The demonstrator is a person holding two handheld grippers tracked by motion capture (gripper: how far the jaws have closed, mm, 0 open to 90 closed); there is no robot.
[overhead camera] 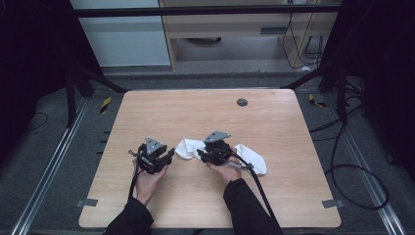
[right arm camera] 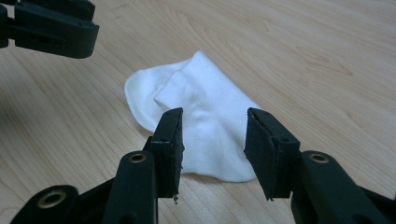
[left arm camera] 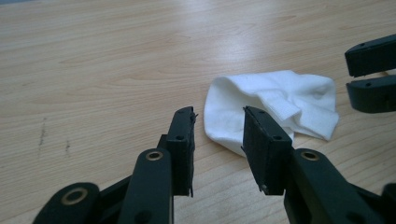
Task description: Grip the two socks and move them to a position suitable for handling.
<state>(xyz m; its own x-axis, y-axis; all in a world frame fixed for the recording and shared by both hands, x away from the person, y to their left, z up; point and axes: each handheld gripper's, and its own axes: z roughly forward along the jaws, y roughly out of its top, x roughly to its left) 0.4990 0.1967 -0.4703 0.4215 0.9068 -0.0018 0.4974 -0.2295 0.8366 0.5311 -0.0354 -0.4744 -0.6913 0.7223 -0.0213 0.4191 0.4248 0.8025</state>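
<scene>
I am working at a pale wooden table with a rounded-corner top that is taking up the centre of the high view, a small dark round disc sitting near its far edge. A soft white cotton sock, crumpled and partly folded over itself, is lying flat just below the middle of the frame, running from centre towards the right.

My right gripper, black with two flat padded jaws, is hovering over the sock's middle; its jaws are standing apart, astride the cloth without pressing it. My left gripper, of the same build, is sitting at lower centre of its own view with jaws parted too, pointing at the sock's rounded open end, which is lying just ahead of the tips and not between them.

The risks, as I am judging them: the cloth is limp and layered, so either pair of jaws may be pinching only the top fold, or both layers where one is wanted. If the tips are coming down too shallow, they could be sliding off the fabric and scraping bare wood. With both grippers crowding one small sock, they might also be knocking together or dragging it sideways.
</scene>
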